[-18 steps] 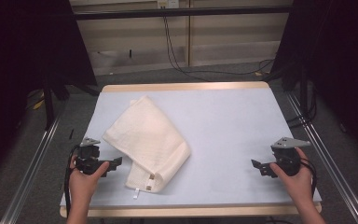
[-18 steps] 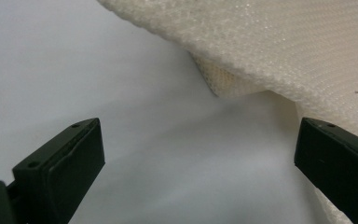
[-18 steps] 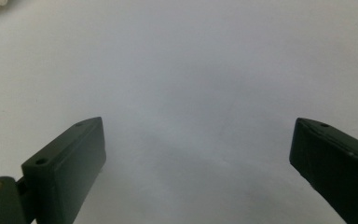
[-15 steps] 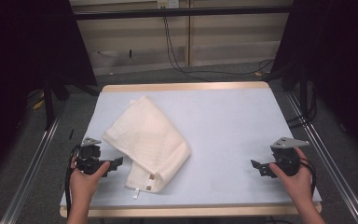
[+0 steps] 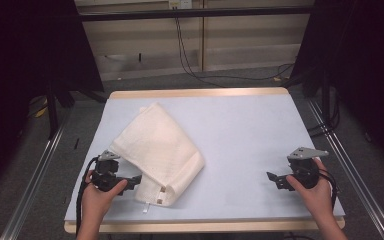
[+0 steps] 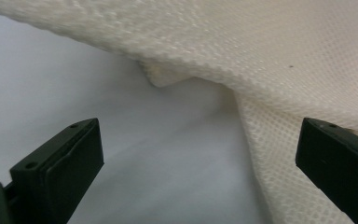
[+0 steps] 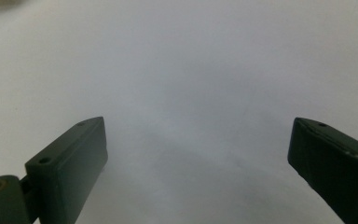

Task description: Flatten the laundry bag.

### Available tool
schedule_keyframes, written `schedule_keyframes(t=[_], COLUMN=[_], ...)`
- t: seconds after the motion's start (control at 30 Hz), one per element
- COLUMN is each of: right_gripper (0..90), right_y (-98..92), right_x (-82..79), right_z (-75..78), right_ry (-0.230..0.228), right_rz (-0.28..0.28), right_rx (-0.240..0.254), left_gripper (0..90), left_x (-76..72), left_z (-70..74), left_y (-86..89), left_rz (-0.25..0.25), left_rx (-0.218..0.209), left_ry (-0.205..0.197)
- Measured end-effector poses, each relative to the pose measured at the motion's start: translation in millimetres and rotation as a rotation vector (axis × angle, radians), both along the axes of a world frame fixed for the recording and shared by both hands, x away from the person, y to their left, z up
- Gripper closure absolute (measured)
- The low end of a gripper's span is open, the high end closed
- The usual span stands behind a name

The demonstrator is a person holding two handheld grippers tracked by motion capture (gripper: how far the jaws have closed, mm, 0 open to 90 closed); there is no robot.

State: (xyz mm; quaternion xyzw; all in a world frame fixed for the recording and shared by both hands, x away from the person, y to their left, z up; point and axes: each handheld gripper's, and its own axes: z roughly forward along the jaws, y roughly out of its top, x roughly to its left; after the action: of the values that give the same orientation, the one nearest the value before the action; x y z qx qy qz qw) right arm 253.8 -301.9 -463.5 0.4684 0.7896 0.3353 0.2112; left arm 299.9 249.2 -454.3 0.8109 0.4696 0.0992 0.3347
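The folded cream waffle-weave cloth (image 5: pixel 155 152) lies on the left half of the pale blue surface (image 5: pixel 250 130), just beside the open left hand-held gripper (image 5: pixel 136 179), while the right hand-held gripper (image 5: pixel 272 177), also open, holds nothing

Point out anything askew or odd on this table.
The towel lies crooked, at a slant to the table edges, loosely folded, with one corner curled up off the surface near the open left tongs. No spill or damage visible.
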Motion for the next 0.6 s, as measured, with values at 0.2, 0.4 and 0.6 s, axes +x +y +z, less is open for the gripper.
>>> schedule_keyframes(t=[0.2, 0.4, 0.6], right_gripper=[3.9, 4.0, 3.9], right_y=[3.8, 7.3, 8.2], right_x=[3.8, 5.0, 5.1], right_z=[-0.8, -1.1, -1.9], right_ry=[0.002, -0.005, -0.004], right_rz=[0.006, 0.019, 0.022], right_rx=[-0.012, -0.021, -0.030], left_gripper=[0.5, 6.7, 25.7], left_x=[-3.9, -5.6, -8.0], left_z=[-7.2, -9.1, -11.1], left_y=[-8.4, -14.9, -19.6], left_rz=[-0.065, -0.073, -0.116], left_rx=[-0.001, 0.012, -0.028], left_ry=[0.043, 0.049, 0.082])
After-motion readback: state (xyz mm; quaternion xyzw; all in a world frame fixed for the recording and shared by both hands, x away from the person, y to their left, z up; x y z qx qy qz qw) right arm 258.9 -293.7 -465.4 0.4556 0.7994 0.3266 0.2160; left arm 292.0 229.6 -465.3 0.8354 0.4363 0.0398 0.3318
